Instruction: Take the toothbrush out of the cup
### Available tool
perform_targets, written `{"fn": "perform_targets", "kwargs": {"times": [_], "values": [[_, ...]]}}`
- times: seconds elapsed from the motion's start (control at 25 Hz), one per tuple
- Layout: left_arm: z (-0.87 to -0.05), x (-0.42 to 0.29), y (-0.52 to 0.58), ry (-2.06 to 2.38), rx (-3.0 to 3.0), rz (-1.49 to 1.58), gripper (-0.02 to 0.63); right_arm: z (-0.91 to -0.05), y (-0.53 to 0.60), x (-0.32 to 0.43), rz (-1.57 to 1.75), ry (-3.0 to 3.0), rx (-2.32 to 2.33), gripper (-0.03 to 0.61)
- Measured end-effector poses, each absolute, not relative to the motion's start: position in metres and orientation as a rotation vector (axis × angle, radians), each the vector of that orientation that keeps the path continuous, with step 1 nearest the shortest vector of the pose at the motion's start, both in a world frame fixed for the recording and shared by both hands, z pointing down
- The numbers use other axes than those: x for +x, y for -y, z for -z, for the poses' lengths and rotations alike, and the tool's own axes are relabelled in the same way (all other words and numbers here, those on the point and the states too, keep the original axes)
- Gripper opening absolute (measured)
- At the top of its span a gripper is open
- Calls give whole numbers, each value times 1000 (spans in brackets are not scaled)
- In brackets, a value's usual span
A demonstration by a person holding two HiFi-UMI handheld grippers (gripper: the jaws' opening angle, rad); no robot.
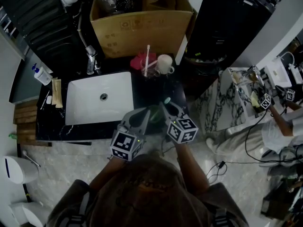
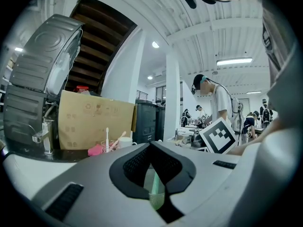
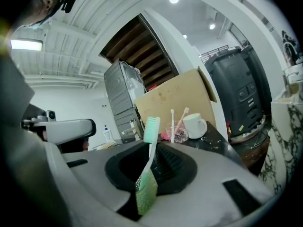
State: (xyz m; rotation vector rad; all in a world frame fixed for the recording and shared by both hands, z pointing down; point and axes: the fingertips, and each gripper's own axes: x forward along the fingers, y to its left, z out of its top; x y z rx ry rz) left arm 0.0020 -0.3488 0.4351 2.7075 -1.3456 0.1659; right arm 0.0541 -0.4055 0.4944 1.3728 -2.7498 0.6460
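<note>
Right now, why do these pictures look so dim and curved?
Head view: dim overall, only the white sink stands out bright. Left gripper view: the wide lens bends the ceiling beam; the ceiling lamp glares. Right gripper view: black corners, green toothbrush looms large.

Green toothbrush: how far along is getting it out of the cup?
Done: the green toothbrush is out of the glass cup and well clear of it. In hand: the right gripper is shut on its handle, head up; the left gripper also appears closed on it. Left: probably one gripper letting go, if anything.
</note>
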Motion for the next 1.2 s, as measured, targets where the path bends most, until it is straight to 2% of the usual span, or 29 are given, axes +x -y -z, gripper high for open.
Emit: {"fn": "perform_targets", "kwargs": {"times": [0.52,1.2], "values": [[-434,3,347,1308,2714,-167,0,-461,407,50,-534,2794,1363,25],[-436,5,331,1212,2734,-145,0,-359,398,61,-236,2884,1434,25]]}}
